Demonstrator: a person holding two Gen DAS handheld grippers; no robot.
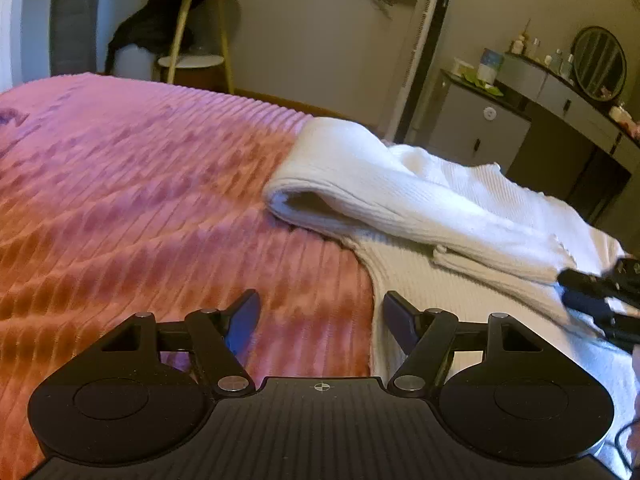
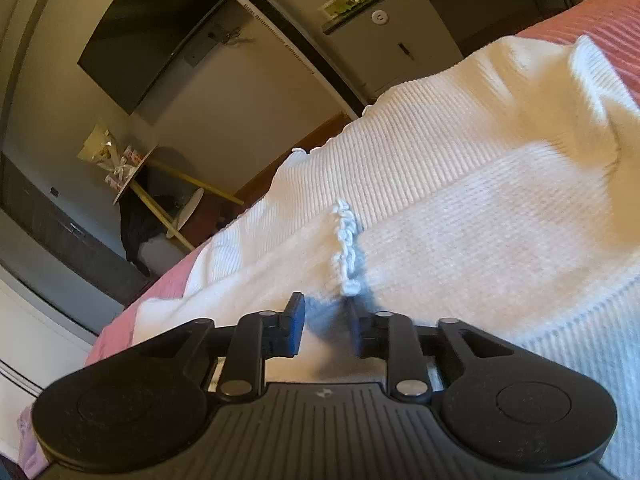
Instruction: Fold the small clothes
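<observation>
While level, left gripper (image 1: pixel 320 312) (parted)

Sweater (image 1: pixel 460 216) lies on bed (image 1: pixel 140 184), near bed's far right edge. Sleeve (image 1: pixel 360 196) folded over sweater body. Left gripper (image 1: pixel 320 312) above bed, at sweater's left edge. Right gripper (image 2: pixel 326 320) on sweater, right of left gripper. Side table (image 1: pixel 196 32) behind bed's far edge. Dresser (image 1: pixel 560 92) beyond bed's right side.
</observation>
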